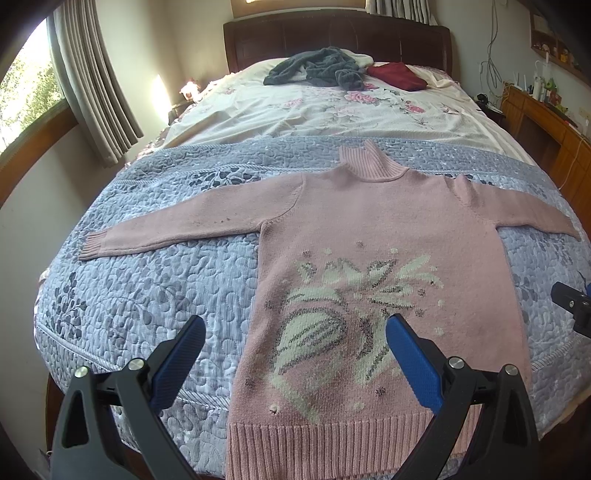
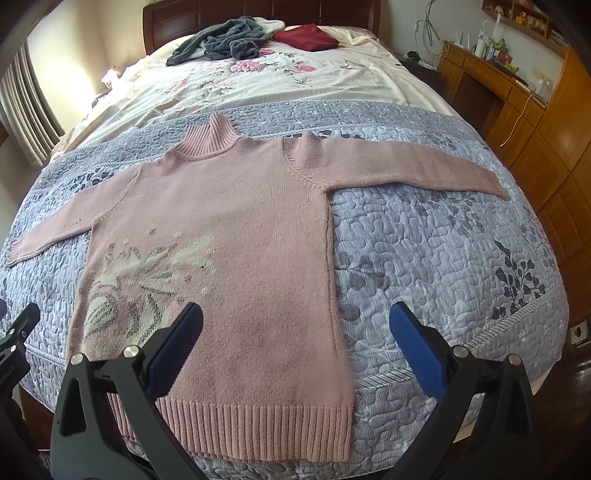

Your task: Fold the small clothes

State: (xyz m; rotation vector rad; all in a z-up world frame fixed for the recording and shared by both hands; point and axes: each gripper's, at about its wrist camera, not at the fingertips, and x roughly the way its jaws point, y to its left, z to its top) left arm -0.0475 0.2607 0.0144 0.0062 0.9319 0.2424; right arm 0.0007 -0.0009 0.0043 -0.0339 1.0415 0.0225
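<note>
L gripper (image 1: pixel 295 332) hangs above the foot of the bed, jaws spread wide, nothing in them; R gripper (image 2: pixel 295 321) same, wide apart & empty. Sweater (image 2: pixel 229 258) hem sits right at the foot edge of the quilt (image 2: pixel 424 258), w/ bare quilt on both sides of the body. Pink knit turtleneck, front up, laid flat in the middle of the quilt, both sleeves out sideways, cuffs near the quilt's side edges. Cream/grey leaf pattern on lower front, ribbed hem & collar. Further back: floral sheet (image 1: pixel 314 110), then grey garment (image 1: pixel 317 68) & dark red garment (image 1: pixel 397 75) near the headboard (image 1: pixel 332 35), well apart from the sweater.
</note>
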